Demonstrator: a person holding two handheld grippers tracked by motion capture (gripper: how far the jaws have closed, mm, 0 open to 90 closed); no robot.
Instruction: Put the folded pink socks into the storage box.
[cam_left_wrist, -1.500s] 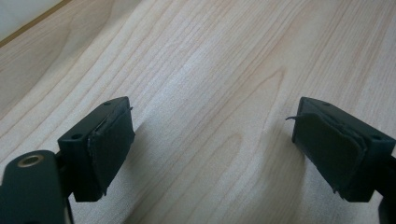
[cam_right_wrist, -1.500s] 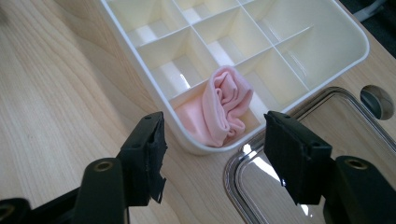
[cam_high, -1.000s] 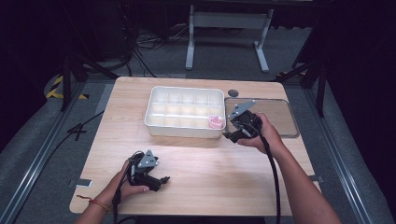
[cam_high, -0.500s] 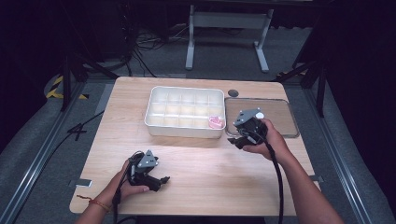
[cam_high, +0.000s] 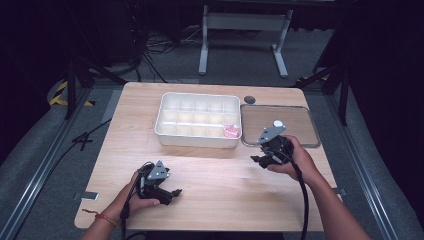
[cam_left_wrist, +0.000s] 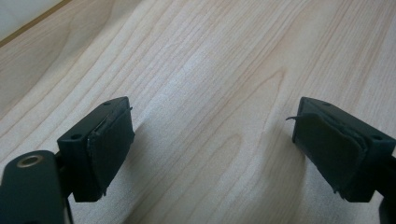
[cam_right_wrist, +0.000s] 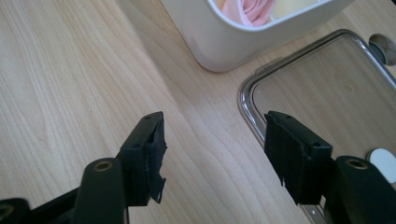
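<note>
Found white divided tray (cam_high: 197, 120) with one pink piece (cam_high: 231, 131) lodged in its near right corner compartment; saw nothing in the other compartments. Noted clear lid (cam_high: 300, 117) off and lying flat just right of the tray. Judged filling barely begun: one piece in, many cells left, lidding not yet done; spotted no loose pieces around the tray. Logged right gripper (cam_high: 259, 160) near the tray's near right corner, jaws parted fairly wide, nothing between them. Logged left gripper (cam_high: 172, 192) well in front of the tray's near left part, jaws spread wide over bare wood, empty. Got from right gripper view what high view blurred: soft folded look of the pink piece, lid's raised rim close to the tray wall. Read from high view the full compartment grid, cut off in both gripper views.
</note>
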